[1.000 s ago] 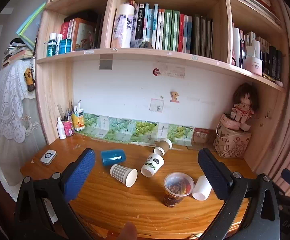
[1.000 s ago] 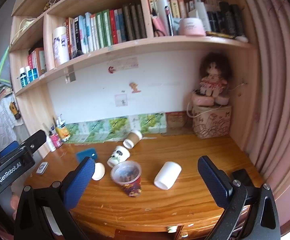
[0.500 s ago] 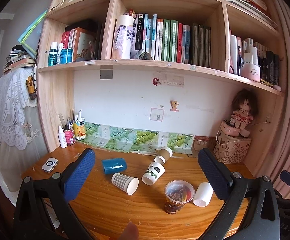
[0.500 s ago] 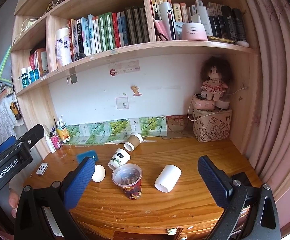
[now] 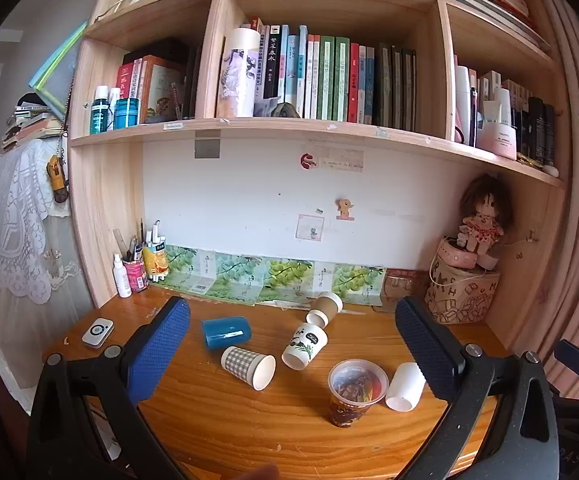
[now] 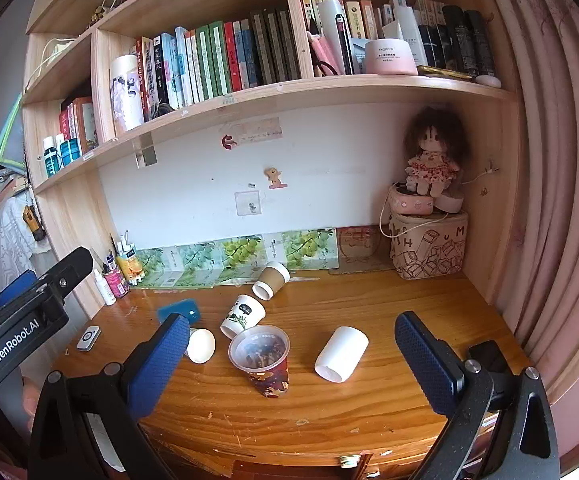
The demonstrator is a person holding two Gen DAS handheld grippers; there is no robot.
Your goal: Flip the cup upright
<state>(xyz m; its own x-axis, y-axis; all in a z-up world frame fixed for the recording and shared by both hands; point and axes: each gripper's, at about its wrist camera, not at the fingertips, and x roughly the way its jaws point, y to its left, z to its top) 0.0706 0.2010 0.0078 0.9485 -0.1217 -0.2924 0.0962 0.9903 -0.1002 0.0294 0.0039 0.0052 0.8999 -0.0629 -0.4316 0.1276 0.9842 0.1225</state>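
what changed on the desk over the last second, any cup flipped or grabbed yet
Both tongs, left and right, pulled back and up from the desk; both stayed open and empty. No cup moved: the patterned cup still stands upright, the white cup still lies on its side.

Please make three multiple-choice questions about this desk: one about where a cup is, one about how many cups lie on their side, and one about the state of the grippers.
1. Where does the white cup lie?
A. right of the upright cup
B. on the shelf
C. beside the doll

2. How many cups lie on their side?
A. two
B. five
C. eight

3. The left gripper and right gripper are:
A. both open
B. both shut
C. holding cups

Answers: 1 A, it rests on the desk to that side. 2 B, blue, checked, panda, brown, white. 3 A, wide gaps, nothing between.
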